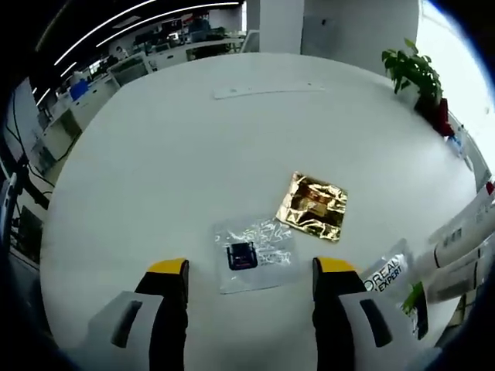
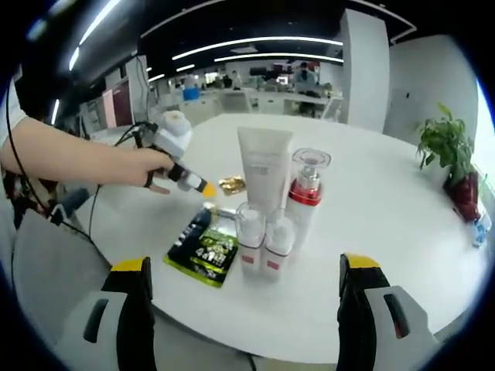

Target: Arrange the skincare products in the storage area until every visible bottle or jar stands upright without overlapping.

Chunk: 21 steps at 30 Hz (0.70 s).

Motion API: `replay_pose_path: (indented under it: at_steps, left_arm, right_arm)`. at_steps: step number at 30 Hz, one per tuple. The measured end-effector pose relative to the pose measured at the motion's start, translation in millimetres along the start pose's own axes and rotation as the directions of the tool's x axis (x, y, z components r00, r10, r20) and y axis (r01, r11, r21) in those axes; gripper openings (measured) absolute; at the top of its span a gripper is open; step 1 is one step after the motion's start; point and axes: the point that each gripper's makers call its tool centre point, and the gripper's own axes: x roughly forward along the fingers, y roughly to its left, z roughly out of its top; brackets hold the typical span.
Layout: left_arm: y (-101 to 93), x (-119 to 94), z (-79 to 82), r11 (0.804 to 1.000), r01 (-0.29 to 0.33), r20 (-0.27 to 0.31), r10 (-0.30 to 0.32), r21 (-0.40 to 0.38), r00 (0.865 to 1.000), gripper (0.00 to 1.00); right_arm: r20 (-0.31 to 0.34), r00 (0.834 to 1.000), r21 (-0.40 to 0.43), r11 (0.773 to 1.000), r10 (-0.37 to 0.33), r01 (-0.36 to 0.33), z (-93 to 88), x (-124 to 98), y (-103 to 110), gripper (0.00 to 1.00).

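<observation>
On the white round table (image 2: 387, 232) a cluster stands upright: a white tube (image 2: 264, 164), a pump bottle (image 2: 305, 197) with a red band and clear cap, and two small clear-capped bottles (image 2: 249, 238) (image 2: 277, 246) in front. A green-black sachet (image 2: 203, 253) lies flat to their left. My right gripper (image 2: 246, 267) is open, low before the cluster and touching nothing. A person's hand holds my left gripper (image 2: 207, 188) beyond the sachet. My left gripper (image 1: 251, 269) is open over a clear sachet (image 1: 251, 251) with a dark square; a gold foil sachet (image 1: 313, 206) lies just past it.
A white sachet with black lettering (image 1: 387, 274) and white tubes (image 1: 464, 243) lie at the right of the left gripper view. A potted plant (image 1: 414, 73) (image 2: 445, 147) stands at the table's far edge. A thin white strip (image 1: 267, 90) lies far across the table (image 1: 155, 154).
</observation>
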Motion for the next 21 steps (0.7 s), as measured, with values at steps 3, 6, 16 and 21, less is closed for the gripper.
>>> replay_pose_path:
  at_steps: [3, 6, 16, 21]
  left_arm:
    - [1.7, -0.7, 0.4, 1.000, -0.002, 0.003, 0.002, -0.003, 1.000, 0.54]
    - [2.0, -2.1, 0.5, 1.000, 0.002, 0.005, -0.002, 0.005, 1.000, 0.46]
    - [4.3, -4.8, 4.0, 1.000, 0.012, 0.035, -0.012, 0.005, 0.999, 0.36]
    - [6.9, -12.4, 6.4, 1.000, 0.007, 0.052, -0.006, -0.009, 0.999, 0.36]
  right_arm:
    - [0.003, 1.000, 0.004, 1.000, -0.001, 0.001, 0.5, -0.3, -0.3, 0.99]
    - [0.003, 1.000, 0.001, 1.000, -0.001, 0.001, -0.2, 0.6, -0.6, 0.99]
    - [0.002, 1.000, -0.009, 1.000, -0.005, 0.005, -0.7, 1.6, -2.0, 0.99]
    - [0.003, 1.000, -0.017, 1.000, -0.003, 0.003, -1.0, 2.7, -1.7, 0.99]
